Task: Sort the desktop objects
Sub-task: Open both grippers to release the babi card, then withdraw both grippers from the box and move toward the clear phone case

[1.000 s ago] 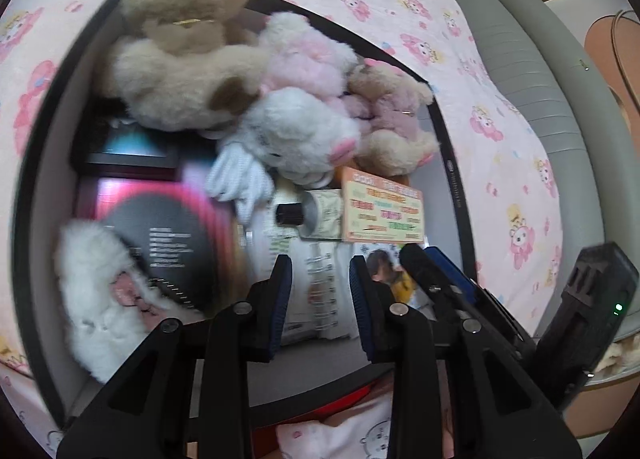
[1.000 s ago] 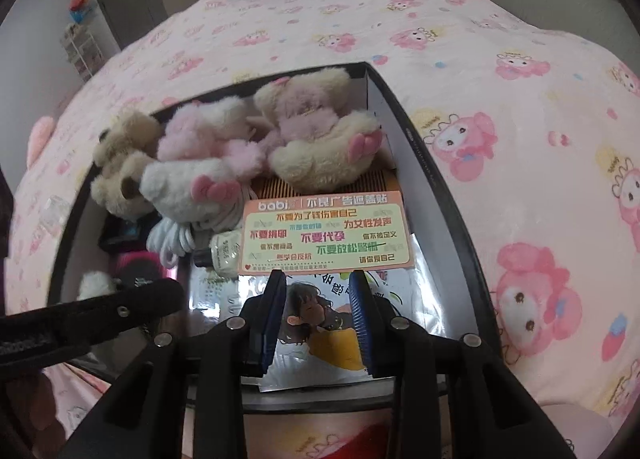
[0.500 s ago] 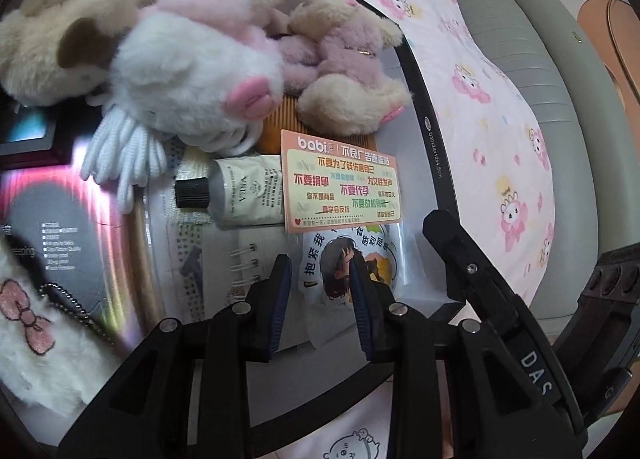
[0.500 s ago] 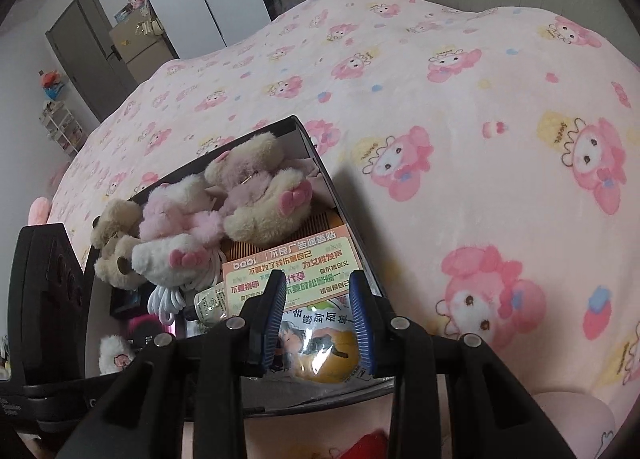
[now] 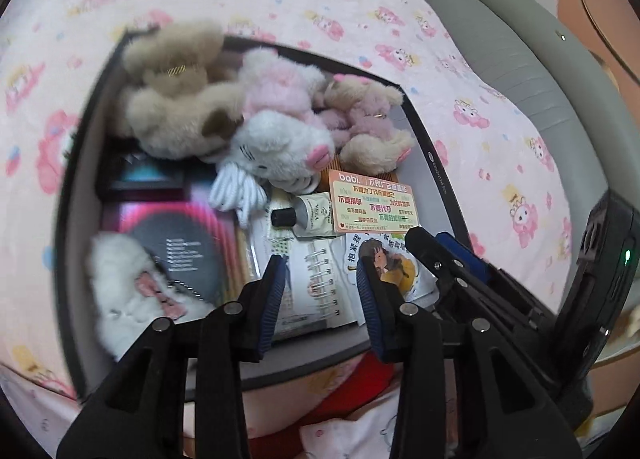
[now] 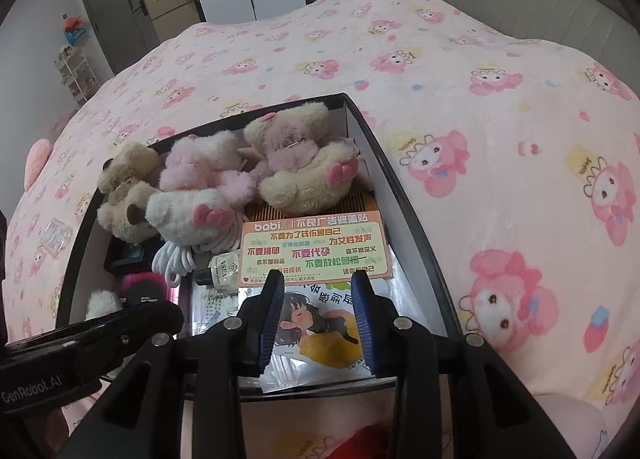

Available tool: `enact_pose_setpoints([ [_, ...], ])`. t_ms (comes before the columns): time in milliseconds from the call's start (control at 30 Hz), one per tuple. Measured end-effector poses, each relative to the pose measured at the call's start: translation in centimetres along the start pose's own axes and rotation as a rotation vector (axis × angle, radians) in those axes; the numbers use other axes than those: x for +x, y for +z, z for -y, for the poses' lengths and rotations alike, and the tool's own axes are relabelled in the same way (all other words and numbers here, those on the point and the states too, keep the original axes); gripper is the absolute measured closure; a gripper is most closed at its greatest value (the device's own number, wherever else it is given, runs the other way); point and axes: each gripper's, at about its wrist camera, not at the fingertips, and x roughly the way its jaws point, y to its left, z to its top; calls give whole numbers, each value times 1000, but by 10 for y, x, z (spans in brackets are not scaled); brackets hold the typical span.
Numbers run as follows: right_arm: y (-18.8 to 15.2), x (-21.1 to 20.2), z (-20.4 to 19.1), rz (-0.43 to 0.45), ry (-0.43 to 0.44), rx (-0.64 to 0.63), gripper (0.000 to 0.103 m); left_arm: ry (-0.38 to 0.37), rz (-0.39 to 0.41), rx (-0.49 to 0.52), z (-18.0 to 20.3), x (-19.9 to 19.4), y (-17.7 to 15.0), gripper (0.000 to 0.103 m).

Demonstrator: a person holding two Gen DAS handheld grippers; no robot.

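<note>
Both my grippers had pulled back w/ jaws opening, nothing between them. L gripper hung over the white spiral-bound notebook; R gripper over the glossy cartoon-girl sticker packet. Both items lay in the black-rimmed grey-walled box on the pink cartoon-print blanket, beside the orange "babi" sticker card & plush bears.

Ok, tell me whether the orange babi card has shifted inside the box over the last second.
No. The orange babi card lies as before, beside the cream tube and overlapping the comb, near the box wall.
</note>
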Motion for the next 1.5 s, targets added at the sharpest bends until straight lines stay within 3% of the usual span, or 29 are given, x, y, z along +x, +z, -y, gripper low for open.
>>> enact_pose_setpoints([
  [133,-3,-20,-9,19,5,-4,70,17,54,60,2,-27,-11,56],
  [267,-8,-52,-21,79,7,-7,61,48,104,113,8,-53,-20,55],
  [567,-25,-101,-43,139,-17,-19,60,110,190,207,21,-109,-35,53],
  [900,-41,-124,-56,141,27,-50,60,167,202,239,23,-134,-58,52],
  [1133,-49,-134,-62,143,7,-61,60,156,207,241,20,-143,-66,50],
  [1500,-58,-131,-90,129,14,-97,60,210,207,205,-10,-157,-71,49],
])
